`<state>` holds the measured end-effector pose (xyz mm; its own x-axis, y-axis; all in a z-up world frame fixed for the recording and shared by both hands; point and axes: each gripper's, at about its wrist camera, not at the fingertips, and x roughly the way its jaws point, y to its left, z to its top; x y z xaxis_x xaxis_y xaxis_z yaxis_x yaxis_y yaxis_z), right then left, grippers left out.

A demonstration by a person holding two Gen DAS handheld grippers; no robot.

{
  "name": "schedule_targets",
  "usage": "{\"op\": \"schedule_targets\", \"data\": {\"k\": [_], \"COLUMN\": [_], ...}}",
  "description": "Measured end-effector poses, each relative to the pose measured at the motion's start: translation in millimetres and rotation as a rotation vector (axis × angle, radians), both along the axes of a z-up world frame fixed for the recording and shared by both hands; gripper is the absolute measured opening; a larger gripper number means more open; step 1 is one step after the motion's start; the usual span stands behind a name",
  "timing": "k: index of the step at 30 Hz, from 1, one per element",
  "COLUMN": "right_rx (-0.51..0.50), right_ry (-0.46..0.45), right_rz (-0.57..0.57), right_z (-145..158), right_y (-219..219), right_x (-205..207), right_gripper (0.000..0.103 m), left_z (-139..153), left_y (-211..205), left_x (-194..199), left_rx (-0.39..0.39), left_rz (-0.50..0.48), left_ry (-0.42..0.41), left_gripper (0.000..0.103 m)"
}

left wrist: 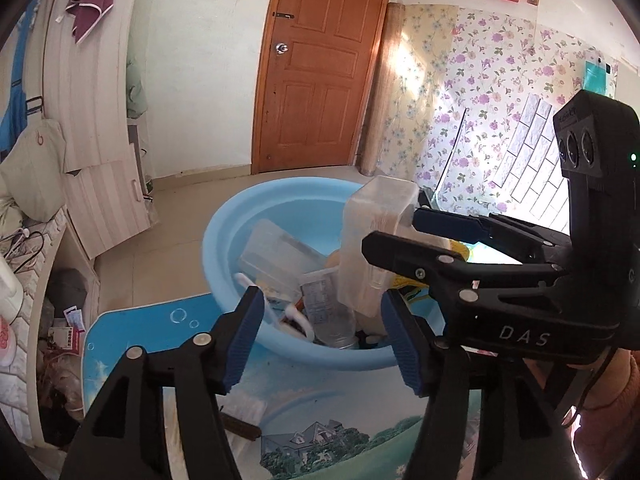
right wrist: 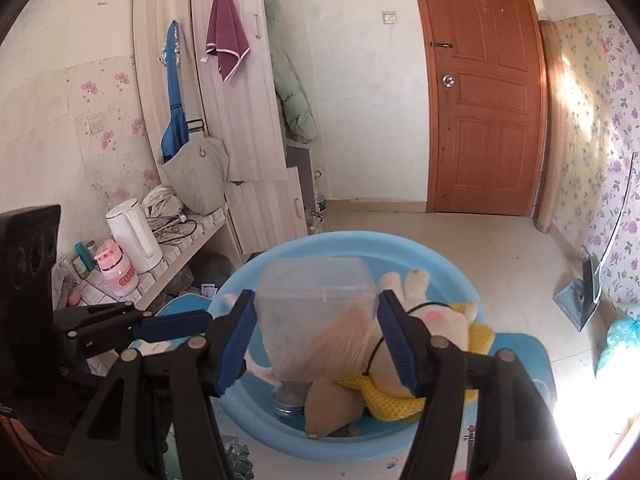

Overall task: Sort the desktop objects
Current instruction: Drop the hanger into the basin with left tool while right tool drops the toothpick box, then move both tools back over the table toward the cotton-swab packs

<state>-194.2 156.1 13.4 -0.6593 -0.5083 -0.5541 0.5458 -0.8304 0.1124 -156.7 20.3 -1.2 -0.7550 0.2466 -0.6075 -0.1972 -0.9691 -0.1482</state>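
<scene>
Right wrist view: left gripper point(right wrist: 176, 326) is standing released, empty, beside the blue basin point(right wrist: 448, 256); right gripper point(right wrist: 316, 338) is grasping the clear plastic box point(right wrist: 316, 292) between its pads over the basin; lowering before releasing seems wise.

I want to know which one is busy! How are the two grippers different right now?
The right gripper has its blue-padded fingers on both sides of a clear plastic box, held over the light blue plastic basin; the left gripper has nothing between its fingers. The right one's pads press the box's sides, while the left one's stand apart, open. Both are black with blue pads and point at the basin.
</scene>
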Motion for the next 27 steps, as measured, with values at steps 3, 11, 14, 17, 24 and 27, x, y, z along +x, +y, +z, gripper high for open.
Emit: {"op": "schedule_targets", "data": {"k": [3, 11, 14, 17, 24, 27], "right_rx": [0.024, 0.059, 0.054, 0.053, 0.05, 0.056], "right_ry": [-0.012, 0.012, -0.002, -0.035, -0.12, -0.172], "right_rz": [0.006, 0.005, -0.005, 0.002, 0.061, 0.067], "right_z": [-4.5, -6.2, -9.6, -15.2, -44.8, -58.4], "right_y": [-6.3, -1.2, 3.1, 6.7, 5.9, 7.0], "right_x": [7.7, 35.9, 45.6, 57.9, 98.5, 105.5], "right_gripper": [0.063, 0.064, 0.064, 0.064, 0.064, 0.064], "left_z": [-2.6, -13.4, -19.0, -27.1, -42.6, -50.7], "left_y": [-7.4, -23.7, -28.6, -30.9, -36.1, -40.2], "left_x": [12.5, 38.2, 47.6, 61.8, 99.0, 112.6], "left_rx": [-0.011, 0.011, 0.01, -0.014, -0.046, -0.079], "left_rz": [0.02, 0.08, 0.095, 0.112, 0.122, 0.121], "left_ry": [0.005, -0.019, -0.039, -0.057, -0.07, -0.079], "left_gripper": [0.078, 0.092, 0.095, 0.096, 0.096, 0.096]}}
